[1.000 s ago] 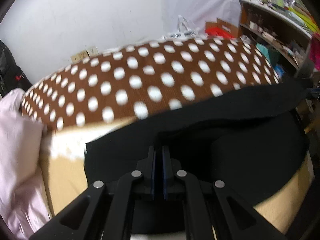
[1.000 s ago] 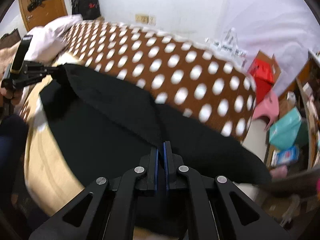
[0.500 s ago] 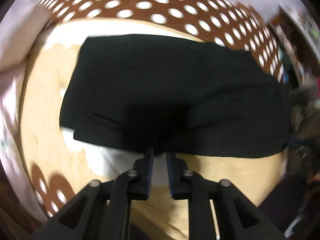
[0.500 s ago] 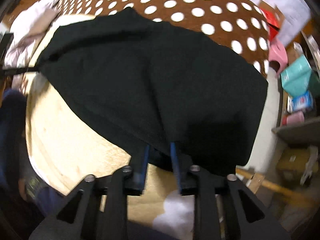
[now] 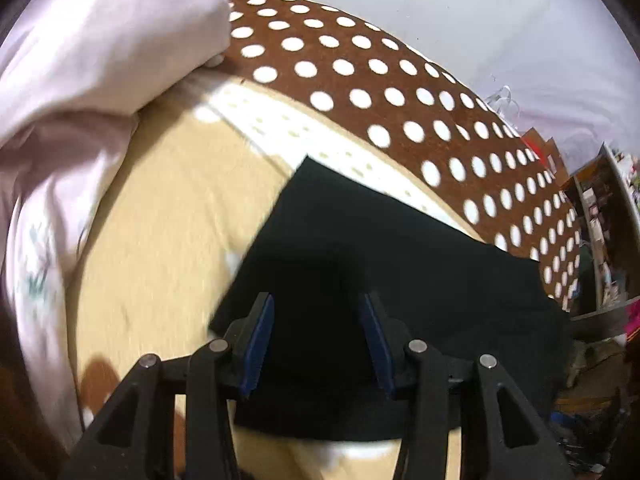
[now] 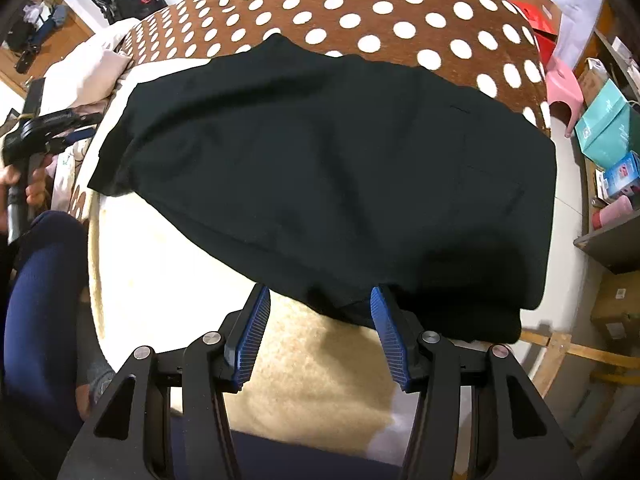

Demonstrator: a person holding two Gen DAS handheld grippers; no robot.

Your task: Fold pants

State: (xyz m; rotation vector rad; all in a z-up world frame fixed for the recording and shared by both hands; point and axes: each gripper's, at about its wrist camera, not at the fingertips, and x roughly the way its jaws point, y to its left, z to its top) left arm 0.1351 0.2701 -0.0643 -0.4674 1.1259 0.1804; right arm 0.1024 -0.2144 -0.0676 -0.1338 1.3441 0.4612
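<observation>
The black pants (image 6: 340,168) lie folded in layers on the bed, over a cream blanket (image 6: 304,376). In the left wrist view the pants (image 5: 400,264) fill the lower middle. My left gripper (image 5: 316,312) is open and empty, its blue pads over the pants' near left end. My right gripper (image 6: 320,304) is open and empty, its fingertips at the pants' near edge. The left gripper also shows in the right wrist view (image 6: 52,128), at the far left, held in a hand.
A brown blanket with white dots (image 6: 360,8) covers the far side of the bed. A pink quilt (image 5: 92,64) is bunched at the left. A shelf (image 6: 612,152) with boxes and a pink stool (image 6: 564,84) stand at the right. My leg in navy (image 6: 40,304) is at the lower left.
Both grippers laid the lifted pants layer down on the bed, let go and opened wide. The left gripper has drawn back toward the pants' left end.
</observation>
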